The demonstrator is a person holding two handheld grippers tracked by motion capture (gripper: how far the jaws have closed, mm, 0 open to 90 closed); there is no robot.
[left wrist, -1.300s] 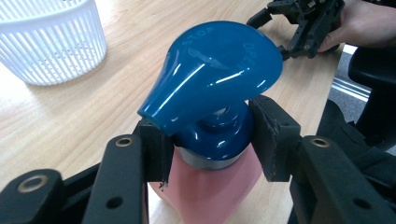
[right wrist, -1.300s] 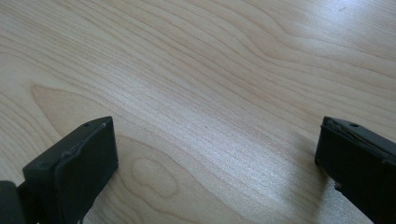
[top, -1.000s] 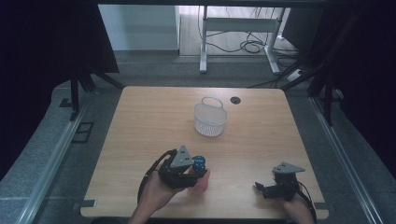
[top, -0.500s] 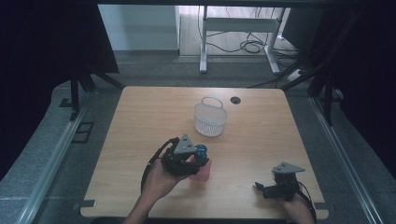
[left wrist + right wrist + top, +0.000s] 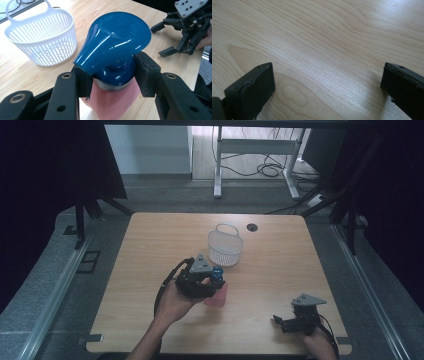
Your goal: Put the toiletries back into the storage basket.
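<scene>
**Left gripper grasping a pink bottle beside the basket**

The left gripper [image 5: 112, 75] has its 2 jaws clenched on the neck of a pink bottle [image 5: 112, 105], just below its blue cap [image 5: 115, 37]. In the high view the bottle [image 5: 216, 296] is near the middle of the wooden surface [image 5: 150, 250], close to the white basket [image 5: 225, 246] but apart from it. The right gripper [image 5: 327, 85] rests at the near right corner, jaws released, with bare wood between them.

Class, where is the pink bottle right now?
In the high view the pink bottle is left of table centre, gripped at its blue cap by the left gripper, just short of the white basket.
</scene>
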